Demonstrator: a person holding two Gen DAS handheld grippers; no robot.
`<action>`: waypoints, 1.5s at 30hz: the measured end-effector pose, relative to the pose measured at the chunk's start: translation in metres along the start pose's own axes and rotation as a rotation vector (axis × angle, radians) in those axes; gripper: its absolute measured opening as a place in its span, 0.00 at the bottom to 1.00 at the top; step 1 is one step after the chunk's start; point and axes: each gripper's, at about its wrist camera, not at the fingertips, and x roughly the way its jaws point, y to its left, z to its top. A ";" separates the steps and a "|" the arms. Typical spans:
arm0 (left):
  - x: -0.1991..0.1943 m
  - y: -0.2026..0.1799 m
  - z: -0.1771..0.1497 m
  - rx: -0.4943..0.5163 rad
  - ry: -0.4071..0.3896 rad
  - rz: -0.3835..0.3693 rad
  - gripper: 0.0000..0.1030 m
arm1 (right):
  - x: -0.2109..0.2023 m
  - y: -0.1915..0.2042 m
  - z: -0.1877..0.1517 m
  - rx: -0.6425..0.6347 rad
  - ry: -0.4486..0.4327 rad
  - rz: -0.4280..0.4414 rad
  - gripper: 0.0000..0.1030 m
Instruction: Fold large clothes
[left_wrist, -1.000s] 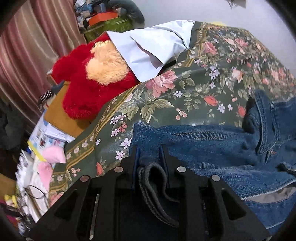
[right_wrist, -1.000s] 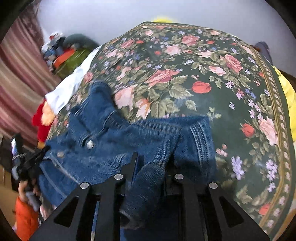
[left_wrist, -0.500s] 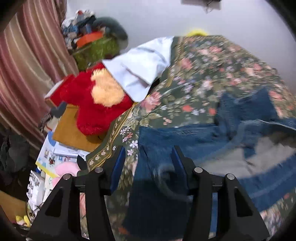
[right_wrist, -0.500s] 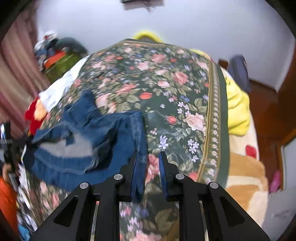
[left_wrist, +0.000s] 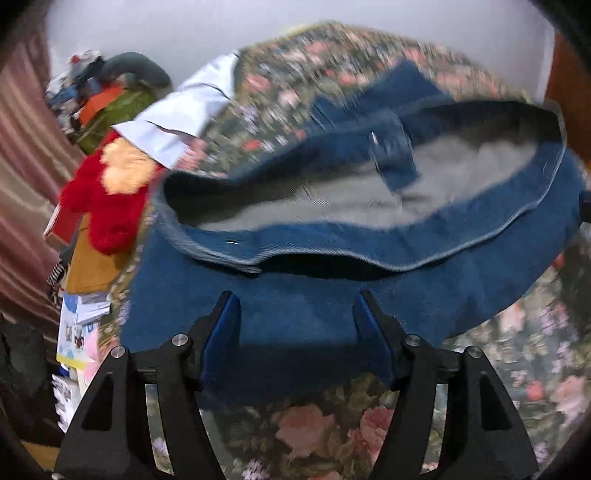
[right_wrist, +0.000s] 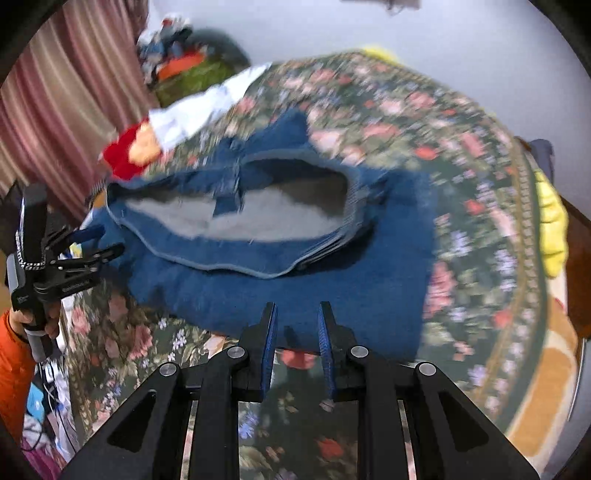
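Note:
A blue denim jacket (left_wrist: 332, 310) with grey lining lies spread on the floral bedspread (left_wrist: 317, 435), its hem opening gaping toward me. It also shows in the right wrist view (right_wrist: 332, 280). My left gripper (left_wrist: 297, 314) is open and empty, its jaws wide apart over the jacket's near edge. My right gripper (right_wrist: 295, 317) is open and empty, with a narrower gap, just above the jacket's near hem. The left gripper also shows in the right wrist view (right_wrist: 92, 254) at the jacket's left edge. Both views are motion-blurred.
A red and tan plush toy (left_wrist: 107, 199) and a pale blue pillow (left_wrist: 184, 114) lie at the bed's left edge. Clutter (left_wrist: 107, 99) and striped curtains (right_wrist: 62, 103) stand beyond. A yellow cushion (right_wrist: 550, 229) lies at the bed's right edge.
Both grippers let go of the denim and opened. The jacket dropped flat onto the bedspread. Both grippers pulled back toward the near edge.

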 end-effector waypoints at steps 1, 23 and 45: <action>0.008 -0.006 0.002 0.025 0.000 0.025 0.64 | 0.010 0.004 0.001 -0.009 0.017 0.003 0.17; 0.057 0.097 0.118 -0.445 0.014 -0.038 0.51 | 0.070 -0.018 0.151 0.162 -0.230 -0.027 0.16; 0.019 0.049 0.012 -0.133 -0.018 0.087 0.71 | 0.109 0.054 0.030 -0.276 0.124 -0.308 0.16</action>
